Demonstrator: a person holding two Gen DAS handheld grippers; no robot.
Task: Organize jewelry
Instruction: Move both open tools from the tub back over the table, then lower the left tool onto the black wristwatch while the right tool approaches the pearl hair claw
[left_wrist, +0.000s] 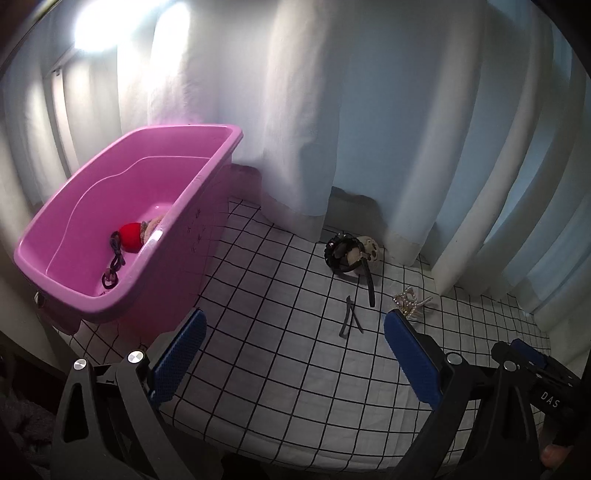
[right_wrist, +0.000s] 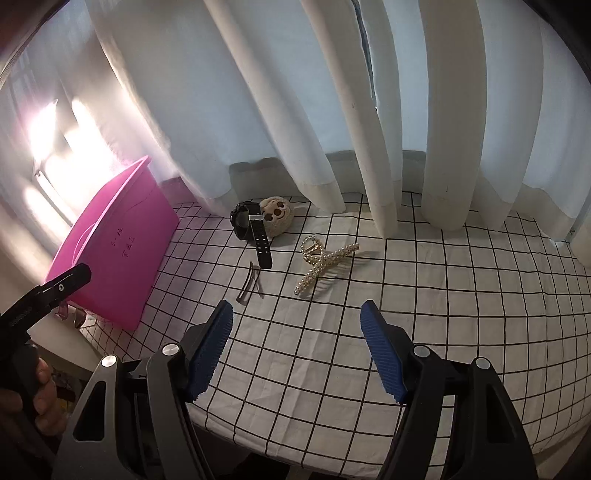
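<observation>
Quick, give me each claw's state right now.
Left claw: open, holding nothing.
Right claw: open, holding nothing.

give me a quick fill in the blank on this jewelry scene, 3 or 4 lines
1. The red ball lies inside the ____ bin.
2. The black watch leans against a plush toy shaped like a ____.
3. The pearl hair claw rests on a cloth with a ____ pattern.
4. Both the left gripper and the right gripper are ____, holding nothing.

Missing words: pink; skull; grid; open
</observation>
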